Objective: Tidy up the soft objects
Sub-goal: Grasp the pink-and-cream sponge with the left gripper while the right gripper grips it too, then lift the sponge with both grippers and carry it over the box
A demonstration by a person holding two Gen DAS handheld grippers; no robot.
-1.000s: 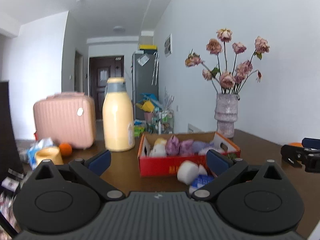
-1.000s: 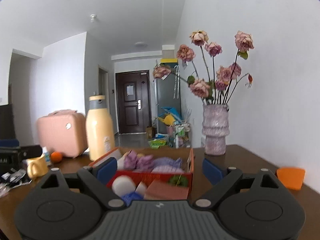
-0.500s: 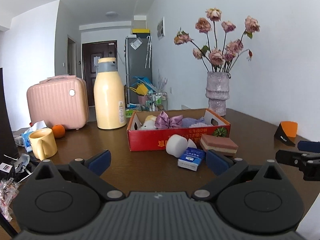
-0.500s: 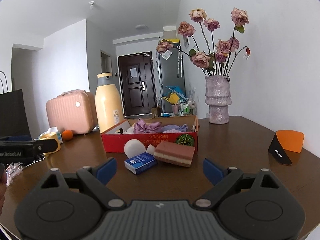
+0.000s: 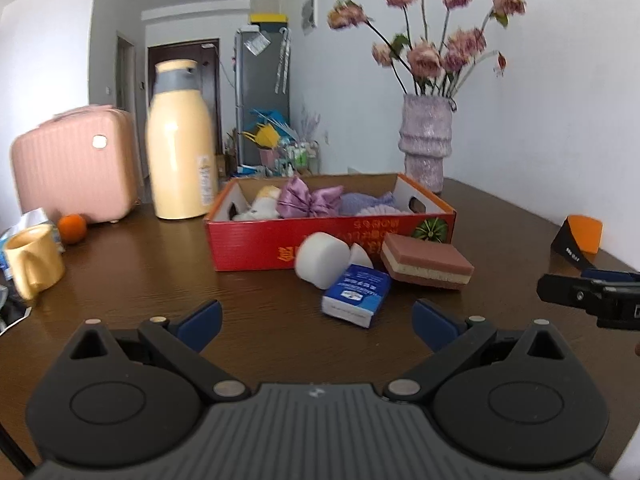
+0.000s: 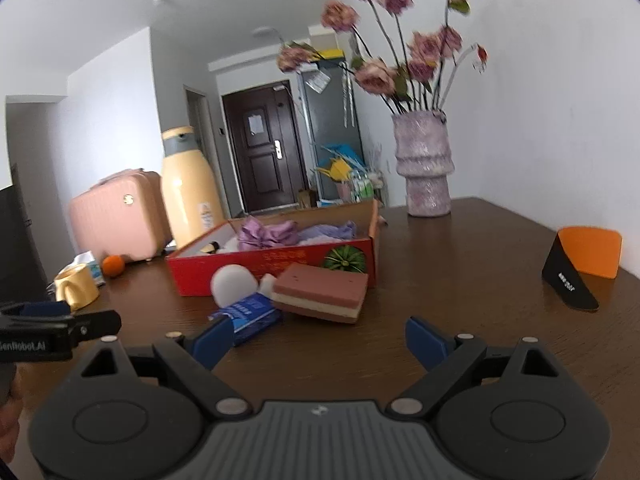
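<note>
Hovering released and empty, left tongs (image 5: 316,318) and right tongs (image 6: 318,334) face sponge (image 6: 322,292), tissue pack (image 5: 357,294), white foam (image 5: 320,258) outside red box (image 5: 256,240), likely awaiting boxing.

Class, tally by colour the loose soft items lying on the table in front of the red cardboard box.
White foam pieces: 2
Blue-and-white tissue packet: 1
Brown-and-cream layered sponge: 1
Total: 4
</note>
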